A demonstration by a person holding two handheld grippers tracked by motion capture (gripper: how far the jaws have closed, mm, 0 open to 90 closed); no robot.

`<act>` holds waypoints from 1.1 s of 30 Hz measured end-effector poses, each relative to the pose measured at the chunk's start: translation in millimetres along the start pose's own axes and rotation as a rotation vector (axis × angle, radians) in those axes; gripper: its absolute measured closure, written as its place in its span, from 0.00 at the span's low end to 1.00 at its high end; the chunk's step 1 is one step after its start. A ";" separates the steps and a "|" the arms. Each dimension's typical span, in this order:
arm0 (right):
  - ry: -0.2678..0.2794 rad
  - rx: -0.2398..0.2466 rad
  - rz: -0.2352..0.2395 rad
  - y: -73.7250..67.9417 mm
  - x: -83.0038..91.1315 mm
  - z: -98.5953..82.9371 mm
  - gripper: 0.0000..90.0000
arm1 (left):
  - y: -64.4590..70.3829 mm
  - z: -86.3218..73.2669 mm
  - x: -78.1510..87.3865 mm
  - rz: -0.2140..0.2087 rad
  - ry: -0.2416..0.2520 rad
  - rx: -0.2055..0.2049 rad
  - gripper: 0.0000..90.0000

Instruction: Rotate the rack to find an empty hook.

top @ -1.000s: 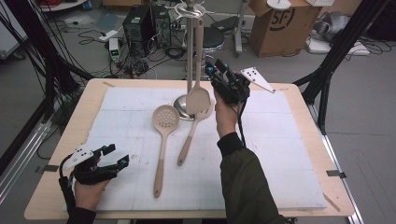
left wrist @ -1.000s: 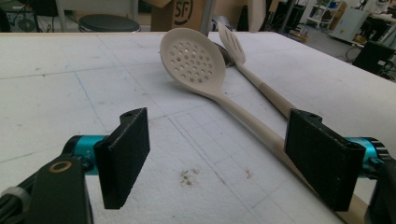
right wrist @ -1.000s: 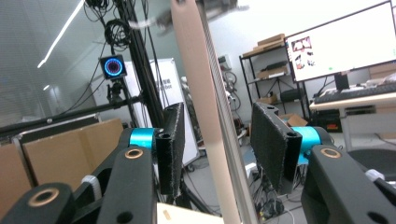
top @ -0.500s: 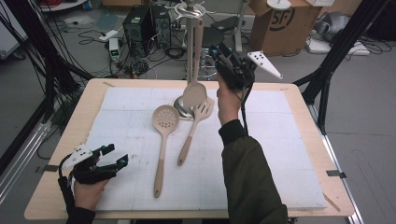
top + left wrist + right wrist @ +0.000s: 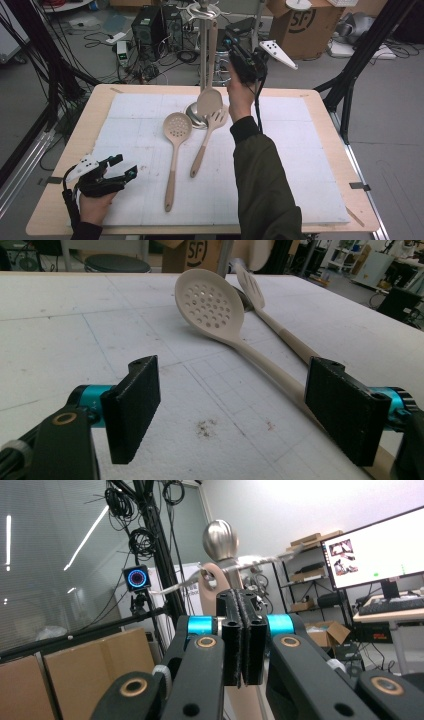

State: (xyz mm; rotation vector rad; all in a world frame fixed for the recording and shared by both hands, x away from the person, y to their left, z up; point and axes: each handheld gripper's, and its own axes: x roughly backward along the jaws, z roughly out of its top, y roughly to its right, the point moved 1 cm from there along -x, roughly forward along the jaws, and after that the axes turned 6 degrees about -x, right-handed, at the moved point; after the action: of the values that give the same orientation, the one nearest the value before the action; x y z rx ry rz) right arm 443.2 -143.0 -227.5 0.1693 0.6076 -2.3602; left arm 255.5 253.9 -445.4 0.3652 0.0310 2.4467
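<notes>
Cluttered lab floor with cables, computer towers and cardboard boxes behind a wooden table (image 5: 60, 165) covered by a white gridded mat (image 5: 300, 165). Metal utensil stand (image 5: 204, 60) at the far middle of the mat, ball top and hooks up high. Right gripper (image 5: 235, 47) raised beside the top of the stand, pads pressed together on the upper handle of a beige solid spoon (image 5: 209, 100); spoon hangs upright, bowl low near the stand's round base, clear of the mat. In the right gripper view the pads meet with the beige handle end just behind them, next to the stand's ball; exact contact with a hook can't be told.

Two more beige utensils lie flat on the mat: slotted spoon (image 5: 177, 127), handle running toward the near edge, and slotted turner (image 5: 216, 117) just beside it on the right, head touching the stand's base.

Left gripper (image 5: 117, 167) rests at the near left of the table, jaws wide apart, nothing between them, pointing toward the slotted spoon's handle.
</notes>
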 end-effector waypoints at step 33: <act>-0.037 0.025 -0.017 -25.4 -46.5 -5.5 1.00 | 0.0 -0.7 2.6 0.000 -0.008 -0.017 0.26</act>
State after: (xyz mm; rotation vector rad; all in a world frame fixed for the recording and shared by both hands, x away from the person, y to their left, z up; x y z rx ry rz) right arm 461.6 -96.2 -209.8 0.1312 0.5638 -2.3833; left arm 253.4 255.6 -445.4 0.3675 0.0073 2.4440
